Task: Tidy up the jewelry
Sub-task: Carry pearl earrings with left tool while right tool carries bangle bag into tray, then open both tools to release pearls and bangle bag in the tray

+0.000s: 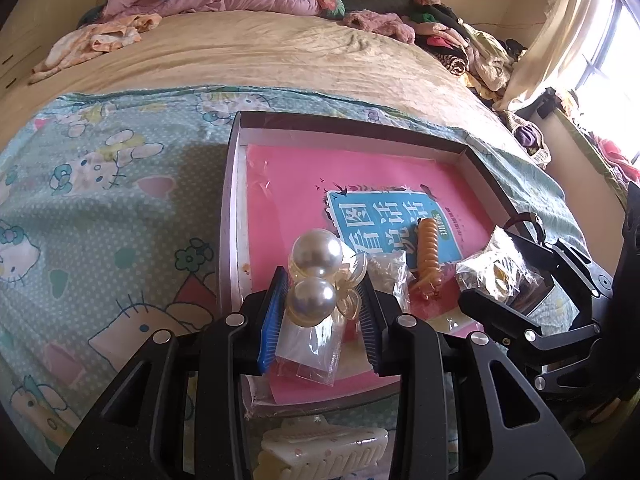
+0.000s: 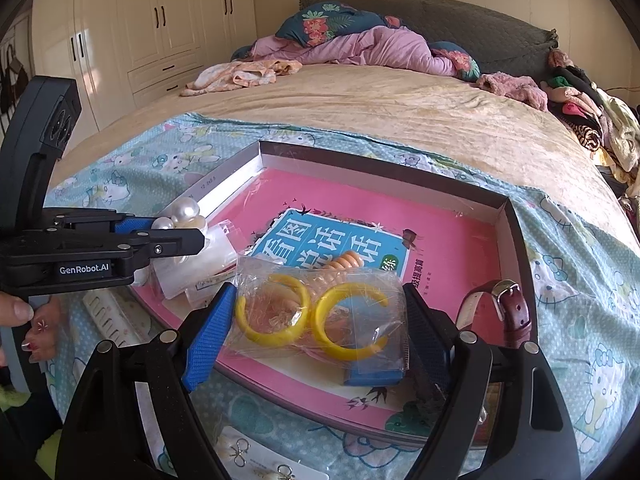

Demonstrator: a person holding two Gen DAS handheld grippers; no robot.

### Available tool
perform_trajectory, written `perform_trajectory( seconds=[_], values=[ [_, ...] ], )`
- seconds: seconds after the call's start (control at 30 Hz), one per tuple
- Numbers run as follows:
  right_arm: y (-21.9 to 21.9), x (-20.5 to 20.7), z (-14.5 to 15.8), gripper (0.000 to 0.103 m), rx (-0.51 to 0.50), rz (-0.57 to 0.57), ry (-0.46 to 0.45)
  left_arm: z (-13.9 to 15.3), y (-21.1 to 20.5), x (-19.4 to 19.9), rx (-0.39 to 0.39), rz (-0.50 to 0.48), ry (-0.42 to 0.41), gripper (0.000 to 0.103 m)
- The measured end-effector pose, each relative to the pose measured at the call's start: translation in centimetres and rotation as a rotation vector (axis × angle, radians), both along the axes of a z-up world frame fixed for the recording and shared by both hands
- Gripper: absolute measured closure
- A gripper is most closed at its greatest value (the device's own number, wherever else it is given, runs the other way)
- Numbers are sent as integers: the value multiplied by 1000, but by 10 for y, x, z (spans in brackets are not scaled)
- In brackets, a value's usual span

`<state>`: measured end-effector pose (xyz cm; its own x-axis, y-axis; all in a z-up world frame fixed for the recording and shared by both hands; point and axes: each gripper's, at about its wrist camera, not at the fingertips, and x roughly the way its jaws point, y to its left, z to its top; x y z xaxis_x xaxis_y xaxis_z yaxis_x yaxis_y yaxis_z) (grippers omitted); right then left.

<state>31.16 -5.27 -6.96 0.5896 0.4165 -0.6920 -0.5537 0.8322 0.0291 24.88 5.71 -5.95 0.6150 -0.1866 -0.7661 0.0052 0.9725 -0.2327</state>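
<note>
The left gripper [image 1: 324,300] is nearly closed, blue pads pinching a clear bag of pearl earrings [image 1: 316,276]; two big pearls stick up above the fingertips, rest of the bag hangs down btwn the fingers. It's held over the near-left corner of a shallow box [image 1: 236,200] w/ a pink book [image 1: 304,184] lying flat inside. The box sits on a blue cartoon-cat sheet [image 1: 100,200] spread over a tan bed [image 1: 260,48]. The right gripper [image 2: 320,316] stands wide open, a finger on each side of a clear bag of yellow hoop earrings [image 2: 320,316]; the left pad looks to touch the bag's edge, the right one sits just beside it, can't tell if either presses. That bag lies on the book near the box's front edge. An orange spiral hair tie [image 1: 428,256] lies on the book's blue title patch, just behind the hoop bag. A small bag of silvery bits [image 1: 386,276] is btwn the pearls and the hair tie. A watch w/ a dark red strap [image 2: 514,312] leans on the box's right wall. A white hair claw [image 1: 324,456] lies on the sheet in front of the box, below the left gripper. A hand w/ painted nails [image 2: 36,320] grips the left tool's handle.
</note>
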Motion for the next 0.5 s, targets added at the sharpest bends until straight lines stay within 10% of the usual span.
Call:
perform_trajectory(
  seconds=[0.5],
  values=[
    [3,2,-5,13,-3,-9,23,0,-2,-1,7,-18,1,77]
  ],
)
